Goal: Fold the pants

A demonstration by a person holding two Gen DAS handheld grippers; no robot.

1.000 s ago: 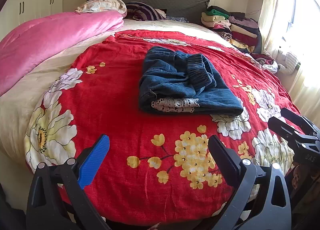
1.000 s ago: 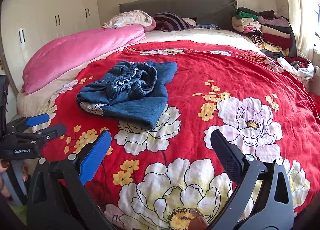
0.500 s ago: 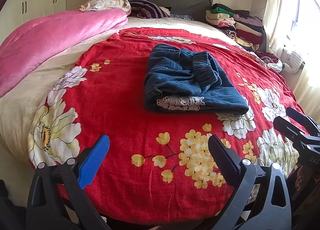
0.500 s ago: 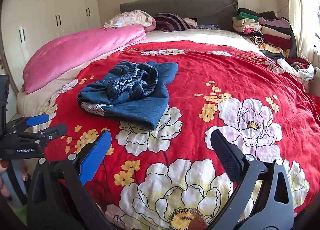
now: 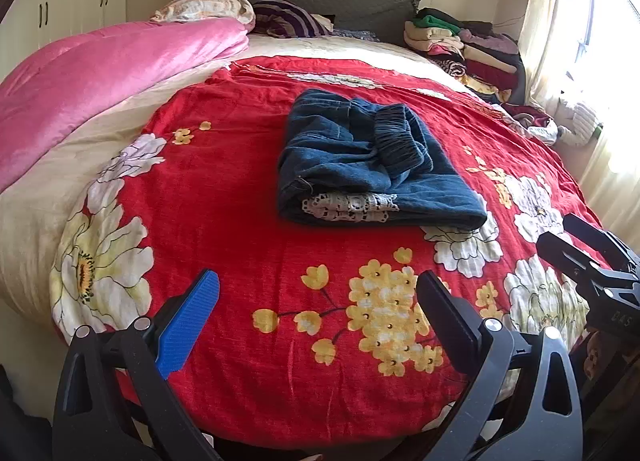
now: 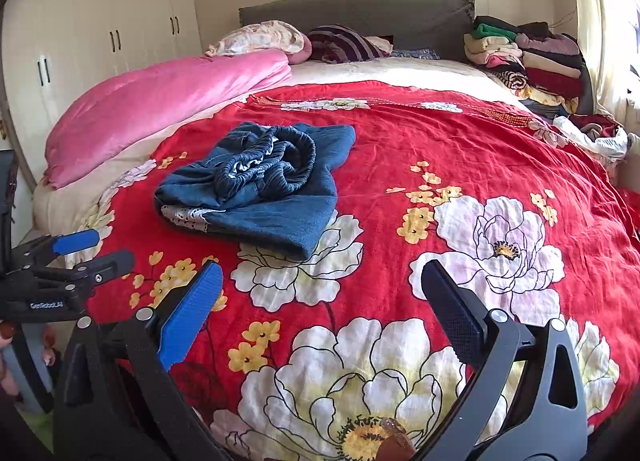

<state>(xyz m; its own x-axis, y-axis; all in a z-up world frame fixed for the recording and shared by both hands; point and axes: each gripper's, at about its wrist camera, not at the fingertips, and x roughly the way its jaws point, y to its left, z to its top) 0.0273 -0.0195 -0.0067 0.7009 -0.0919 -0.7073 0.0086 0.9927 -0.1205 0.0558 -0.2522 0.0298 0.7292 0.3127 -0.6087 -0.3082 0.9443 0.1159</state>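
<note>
The blue denim pants (image 5: 360,165) lie folded into a compact bundle on the red floral bedspread (image 5: 248,197), elastic waistband on top and a white lace trim at the near edge. The right wrist view has the pants (image 6: 264,197) left of centre. My left gripper (image 5: 318,315) stands open over the bed's near edge, well short of the pants, nothing between its fingers. My right gripper (image 6: 322,315) is open too, empty, over the big white flowers, to the right of the pants. Each gripper also shows at the edge of the other's view.
A pink quilt (image 5: 92,77) lies rolled along the left side of the bed. Pillows (image 5: 208,9) rest against the grey headboard. A stack of folded clothes (image 5: 464,45) sits at the far right corner by the curtained window. White wardrobes (image 6: 100,37) line the left wall.
Both grippers stay open and empty. The left wrist view has shifted slightly, so the pants sit a little further right and higher; the pants themselves have not moved.
</note>
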